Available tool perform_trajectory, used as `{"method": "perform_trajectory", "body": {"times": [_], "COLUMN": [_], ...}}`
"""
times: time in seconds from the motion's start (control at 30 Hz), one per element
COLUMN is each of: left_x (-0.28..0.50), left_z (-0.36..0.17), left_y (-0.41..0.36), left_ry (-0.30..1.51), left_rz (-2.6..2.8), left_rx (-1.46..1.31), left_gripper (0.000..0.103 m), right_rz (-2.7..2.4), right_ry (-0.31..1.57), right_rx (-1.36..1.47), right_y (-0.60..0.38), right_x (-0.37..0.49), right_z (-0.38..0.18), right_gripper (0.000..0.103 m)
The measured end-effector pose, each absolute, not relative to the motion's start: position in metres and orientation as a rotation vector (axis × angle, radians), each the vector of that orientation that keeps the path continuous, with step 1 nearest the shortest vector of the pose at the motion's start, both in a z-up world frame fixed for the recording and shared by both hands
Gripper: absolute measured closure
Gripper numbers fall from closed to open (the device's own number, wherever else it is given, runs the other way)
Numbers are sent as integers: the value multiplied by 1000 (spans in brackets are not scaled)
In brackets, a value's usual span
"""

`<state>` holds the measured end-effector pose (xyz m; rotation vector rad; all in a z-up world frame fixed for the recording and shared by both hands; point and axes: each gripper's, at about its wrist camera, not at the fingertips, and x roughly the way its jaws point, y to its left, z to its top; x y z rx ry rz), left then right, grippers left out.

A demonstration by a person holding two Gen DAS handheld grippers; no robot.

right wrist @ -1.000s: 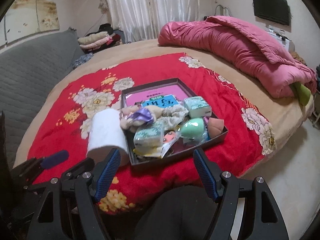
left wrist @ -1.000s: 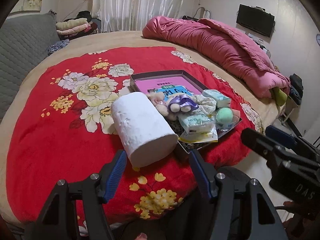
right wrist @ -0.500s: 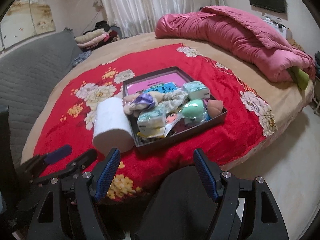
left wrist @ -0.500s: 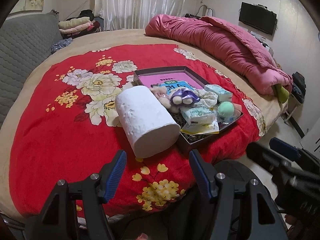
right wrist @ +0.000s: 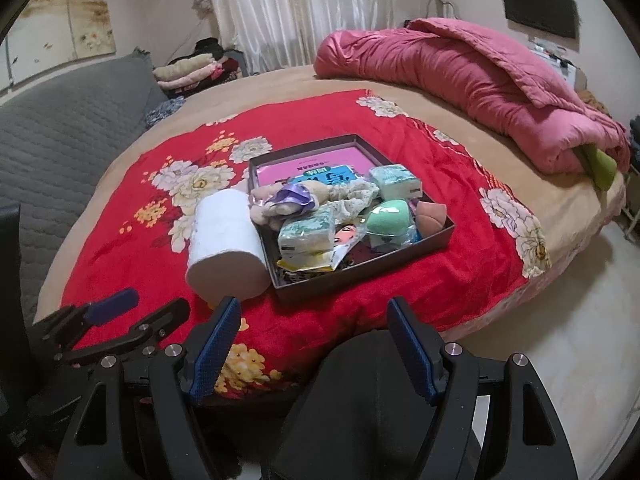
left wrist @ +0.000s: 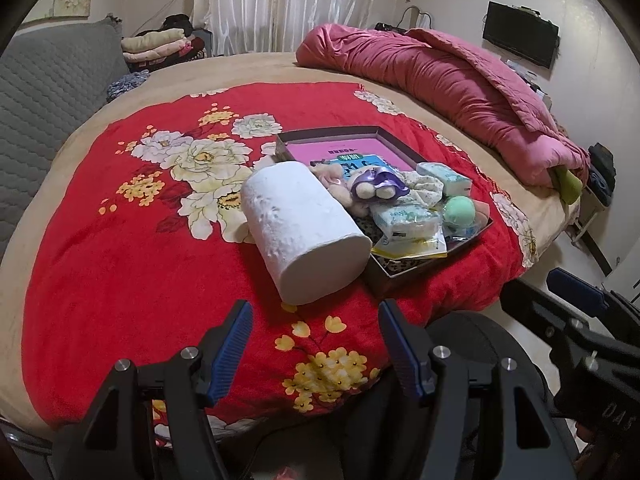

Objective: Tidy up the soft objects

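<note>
A white paper roll lies on its side on the red flowered blanket, against the left side of a dark shallow box. The box holds a plush toy with a purple bow, tissue packs, a green sponge and a pink sheet. The roll and box also show in the right wrist view. My left gripper is open and empty, just short of the roll. My right gripper is open and empty, at the bed's near edge, short of the box.
A rumpled pink quilt lies along the far right of the round bed. A grey quilted headboard stands at the left, with folded clothes behind. The floor lies to the right of the bed.
Both grippers have drawn back from the bed and risen a little; the roll and box look farther away. Nothing on the bed has moved.
</note>
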<state>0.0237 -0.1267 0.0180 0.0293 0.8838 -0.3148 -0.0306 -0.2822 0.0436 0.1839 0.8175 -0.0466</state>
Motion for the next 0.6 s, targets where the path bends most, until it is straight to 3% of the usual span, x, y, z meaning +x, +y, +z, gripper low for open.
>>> {"method": "perform_trajectory", "body": {"times": [0.6], "left_x": [26], "left_z": [16], "left_y": [-122], "left_ry": [893], "left_rz": [-295], "left_rx": [20], "left_gripper": [39], "right_rz": [-22], "right_ry": [850], "right_rx": [150], "right_y": [-273], "right_x": [-32], "right_z": [36], "right_gripper": [27]}}
